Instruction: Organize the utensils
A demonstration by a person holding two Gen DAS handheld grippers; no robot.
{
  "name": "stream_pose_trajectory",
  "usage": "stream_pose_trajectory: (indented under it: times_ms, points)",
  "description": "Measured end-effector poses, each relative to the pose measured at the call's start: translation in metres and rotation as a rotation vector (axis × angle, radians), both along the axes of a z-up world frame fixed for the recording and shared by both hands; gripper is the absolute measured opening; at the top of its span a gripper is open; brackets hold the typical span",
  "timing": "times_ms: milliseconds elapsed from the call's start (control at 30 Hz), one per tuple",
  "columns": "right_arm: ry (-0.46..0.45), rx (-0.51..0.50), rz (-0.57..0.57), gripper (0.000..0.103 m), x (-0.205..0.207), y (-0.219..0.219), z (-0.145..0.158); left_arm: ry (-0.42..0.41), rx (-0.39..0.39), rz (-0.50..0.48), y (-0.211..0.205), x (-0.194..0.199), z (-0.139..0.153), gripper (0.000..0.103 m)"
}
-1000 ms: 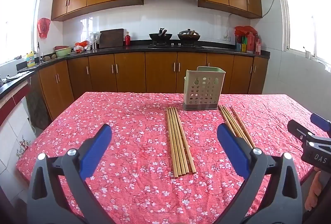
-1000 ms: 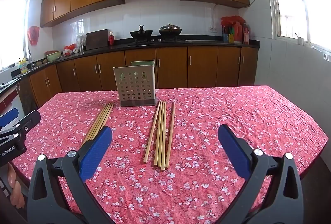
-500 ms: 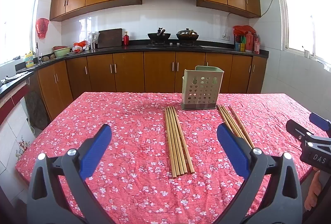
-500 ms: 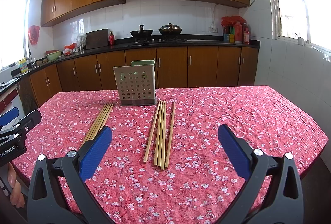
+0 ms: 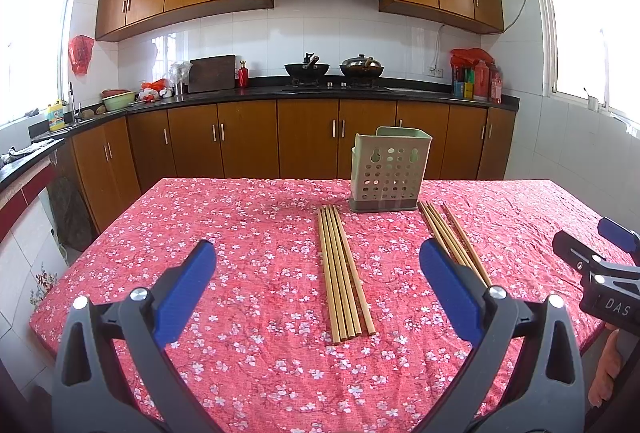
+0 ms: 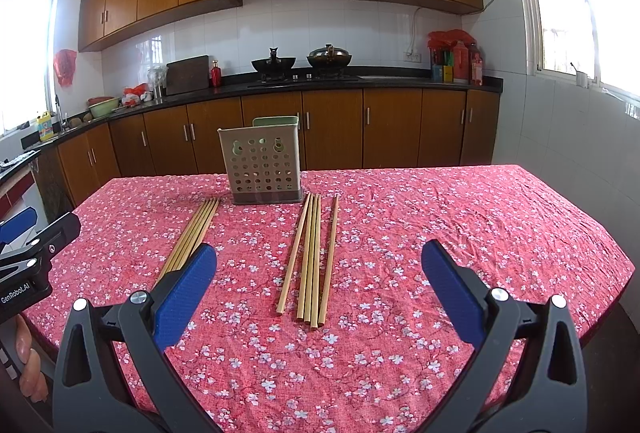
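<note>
Left wrist view shows the left tongs (image 5: 318,273) spread wide and empty above the surface (image 5: 240,233), with the left chopstick bundle (image 5: 344,273) lying between the fingers' line of sight. The right tongs (image 6: 318,273) are likewise spread and hold nothing, facing the right chopstick bundle (image 6: 312,257), whose sticks lie looser, one apart from the rest. Both bundles point toward the perforated utensil holder (image 6: 262,167), which stands upright near the far edge.

The likely trouble: thin round sticks may roll or scatter if the tongs close on only part of a bundle, and a long stick pushed against the light holder could tip it. The wrinkled floral tablecloth (image 6: 460,233) may snag a tip. Behind lie wooden cabinets (image 5: 248,145), a dark countertop and a stove with pots (image 5: 334,69).
</note>
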State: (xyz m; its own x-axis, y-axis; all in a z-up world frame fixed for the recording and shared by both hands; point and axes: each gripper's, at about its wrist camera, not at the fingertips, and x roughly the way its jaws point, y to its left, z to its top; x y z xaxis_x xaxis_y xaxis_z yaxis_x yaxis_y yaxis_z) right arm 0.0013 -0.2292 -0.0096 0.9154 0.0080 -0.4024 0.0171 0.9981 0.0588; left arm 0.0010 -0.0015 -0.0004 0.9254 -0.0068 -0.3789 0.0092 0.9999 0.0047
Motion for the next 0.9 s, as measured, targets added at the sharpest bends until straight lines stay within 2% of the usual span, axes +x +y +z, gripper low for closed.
stream_pose_trajectory:
  times_ms: [900]
  points:
    - [0.001,-0.001,-0.001,0.101,0.0002,0.0002,-0.0004,0.003,-0.001,-0.005,-0.003,0.0012,-0.0014,0.099]
